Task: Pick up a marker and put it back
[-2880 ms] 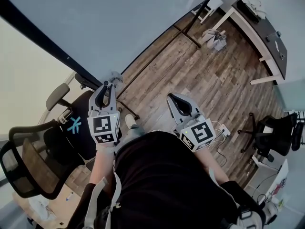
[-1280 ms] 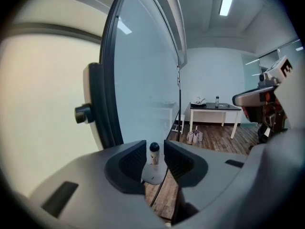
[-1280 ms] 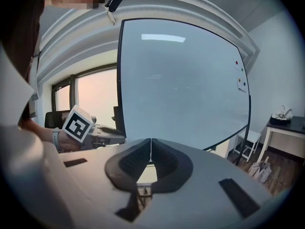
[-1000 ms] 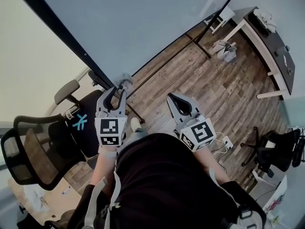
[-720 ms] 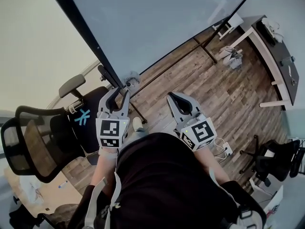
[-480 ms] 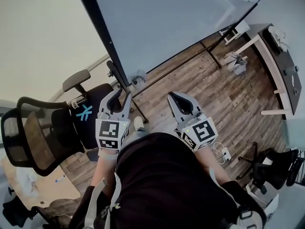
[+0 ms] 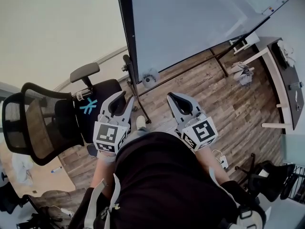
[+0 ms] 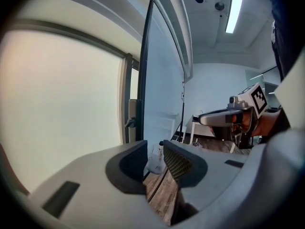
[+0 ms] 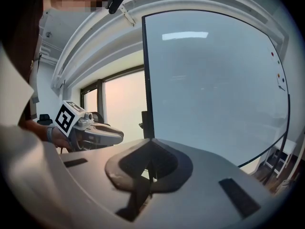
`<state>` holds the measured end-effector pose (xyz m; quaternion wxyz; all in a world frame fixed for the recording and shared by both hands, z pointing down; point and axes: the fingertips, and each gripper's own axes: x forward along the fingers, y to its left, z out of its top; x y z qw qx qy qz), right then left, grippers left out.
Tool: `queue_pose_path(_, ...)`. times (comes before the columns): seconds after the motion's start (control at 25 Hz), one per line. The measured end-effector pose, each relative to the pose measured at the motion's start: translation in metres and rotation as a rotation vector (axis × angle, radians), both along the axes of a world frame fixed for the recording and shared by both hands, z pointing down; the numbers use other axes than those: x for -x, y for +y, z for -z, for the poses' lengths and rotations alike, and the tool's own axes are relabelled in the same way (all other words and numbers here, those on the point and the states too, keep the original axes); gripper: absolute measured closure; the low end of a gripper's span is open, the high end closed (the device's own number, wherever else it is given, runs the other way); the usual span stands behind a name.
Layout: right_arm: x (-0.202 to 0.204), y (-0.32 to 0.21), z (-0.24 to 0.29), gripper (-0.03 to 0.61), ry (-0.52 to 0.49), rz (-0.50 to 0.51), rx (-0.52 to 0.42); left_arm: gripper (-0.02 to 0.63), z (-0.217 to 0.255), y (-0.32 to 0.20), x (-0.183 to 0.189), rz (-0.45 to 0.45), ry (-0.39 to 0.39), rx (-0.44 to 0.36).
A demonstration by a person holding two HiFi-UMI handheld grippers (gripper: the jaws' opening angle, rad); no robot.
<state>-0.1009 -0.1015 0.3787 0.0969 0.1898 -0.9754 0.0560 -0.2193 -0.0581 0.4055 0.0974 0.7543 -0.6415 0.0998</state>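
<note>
No marker shows plainly in any view. A few small coloured dots [image 7: 274, 7] sit near the whiteboard's far edge, too small to tell what they are. The big whiteboard [image 7: 200, 18] stands ahead in its black frame [image 7: 125, 27]. My left gripper [image 7: 125, 98] points at the frame's foot; its jaws are apart and closing, with nothing between them [image 8: 155, 149]. My right gripper [image 7: 172, 97] is held beside it at the same height. Its jaws [image 9: 150, 144] meet at the tips and hold nothing. Both face the board from a distance.
A black mesh office chair [image 7: 47, 123] stands close on the left. The board's stand has a wheeled foot [image 7: 149, 78] and a rail along the wooden floor [image 7: 209, 94]. A dark desk [image 7: 286, 75] is far right, another chair [image 7: 267, 185] lower right.
The head view has swung, so the whiteboard's frame now stands nearly upright and nearer the middle. Both grippers keep about the same place in front of the body; the right stays shut.
</note>
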Motion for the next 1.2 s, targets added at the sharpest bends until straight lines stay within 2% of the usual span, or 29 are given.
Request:
queue_pose_path(0.48,0.019,0.015,-0.007,0.561,0.031,0.061,-0.013,0.52,-0.001,0.02,0.019,0.047,0.024,-0.021)
queue_pose_path(1.2,0.015,0.015,-0.012,0.561,0.057,0.051,-0.007,0.52,-0.006,0.016,0.012,0.02,0.04,-0.02)
